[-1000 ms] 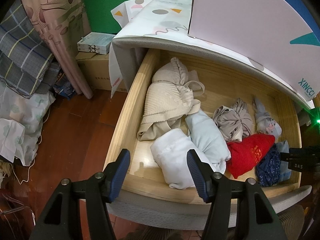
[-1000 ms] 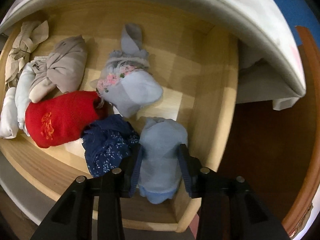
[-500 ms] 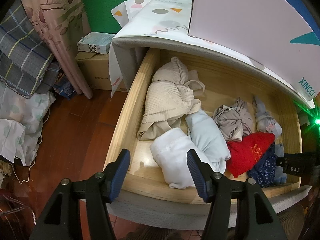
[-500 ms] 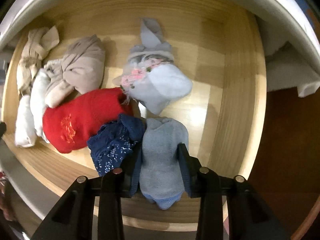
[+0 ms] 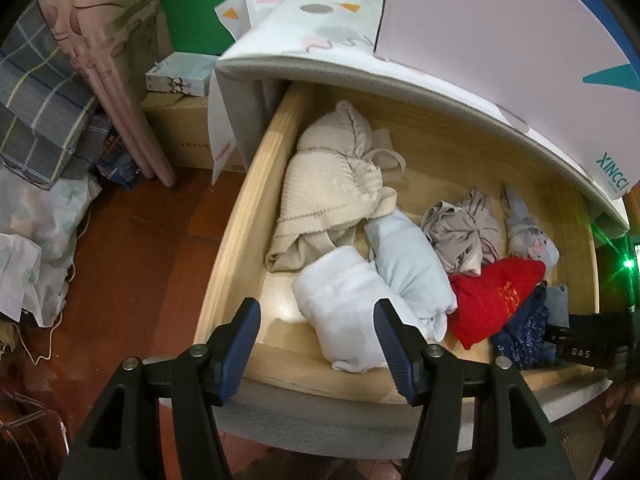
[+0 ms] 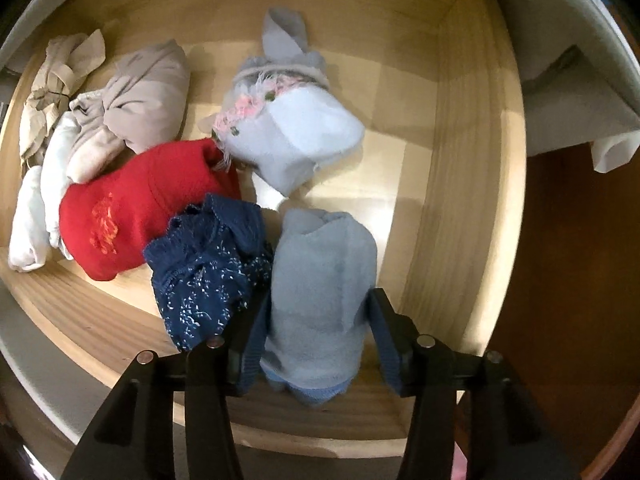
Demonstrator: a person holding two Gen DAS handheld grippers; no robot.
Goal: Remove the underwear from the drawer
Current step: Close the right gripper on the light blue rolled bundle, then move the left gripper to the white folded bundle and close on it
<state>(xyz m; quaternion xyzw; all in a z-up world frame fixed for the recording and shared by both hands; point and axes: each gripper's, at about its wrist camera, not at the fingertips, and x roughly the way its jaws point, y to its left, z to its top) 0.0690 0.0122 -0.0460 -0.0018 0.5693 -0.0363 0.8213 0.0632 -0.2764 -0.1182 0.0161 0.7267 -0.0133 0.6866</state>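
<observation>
My wooden drawer (image 6: 460, 184) stays full; right gripper (image 6: 316, 340) opening around the grey-blue roll (image 6: 320, 280) by its front-right corner, left gripper (image 5: 316, 344) released, empty

My wooden drawer (image 6: 460, 184) carries rolled garments on its floor. I take the red roll (image 6: 132, 208) as landmark. Left of it lie a white roll (image 5: 344, 316) and a pale blue one (image 5: 412, 264); behind it a beige bundle (image 6: 140, 96); right of it a navy piece (image 6: 208, 268) and a grey-blue roll (image 6: 320, 296).
</observation>
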